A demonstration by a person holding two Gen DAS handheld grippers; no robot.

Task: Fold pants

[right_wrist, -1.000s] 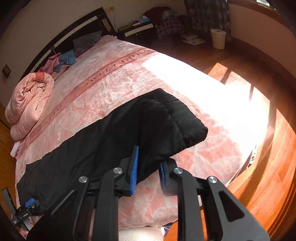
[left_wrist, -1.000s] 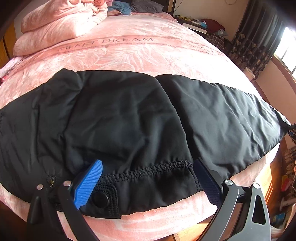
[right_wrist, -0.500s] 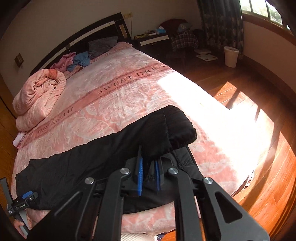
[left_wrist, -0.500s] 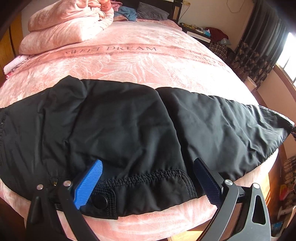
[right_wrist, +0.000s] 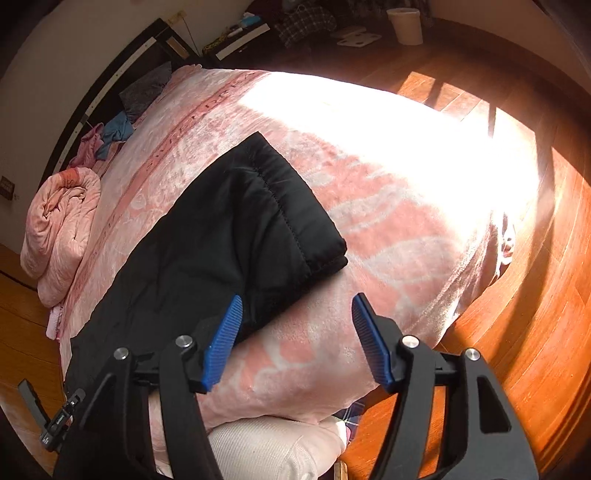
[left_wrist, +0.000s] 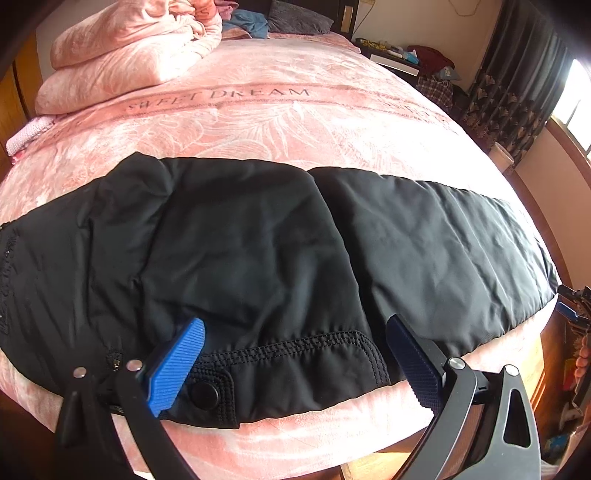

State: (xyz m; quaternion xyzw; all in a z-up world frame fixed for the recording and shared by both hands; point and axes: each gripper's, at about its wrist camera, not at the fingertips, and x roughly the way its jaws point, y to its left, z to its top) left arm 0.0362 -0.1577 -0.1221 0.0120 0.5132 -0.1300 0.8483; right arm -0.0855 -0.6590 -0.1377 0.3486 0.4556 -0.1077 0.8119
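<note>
Black padded pants (left_wrist: 258, 258) lie flat across the near edge of the pink bed (left_wrist: 295, 129), folded lengthwise with one leg on the other. My left gripper (left_wrist: 295, 325) stands wide open over the waistband (left_wrist: 288, 362), beside its snap button (left_wrist: 204, 396), and its pads do not press the cloth. In the right wrist view the leg cuff (right_wrist: 295, 206) rests flat on the bed (right_wrist: 424, 221). My right gripper (right_wrist: 297, 301) hangs just in front of it with jaws opening. Only pink blanket shows between them; the left pad (right_wrist: 225, 332) is near the fabric's edge.
A rolled pink quilt (left_wrist: 129, 48) and loose clothes (left_wrist: 247, 20) lie near the headboard. A cluttered nightstand (left_wrist: 399, 59) and dark curtains (left_wrist: 517, 85) stand to the right. Sunlit wooden floor (right_wrist: 535, 295) and a white bin (right_wrist: 404, 20) lie beyond the bed's foot.
The right gripper was shut on the raised cuff; it has come down, opened and let go, and the cuff now lies flat on the bed. The left gripper has stayed put.
</note>
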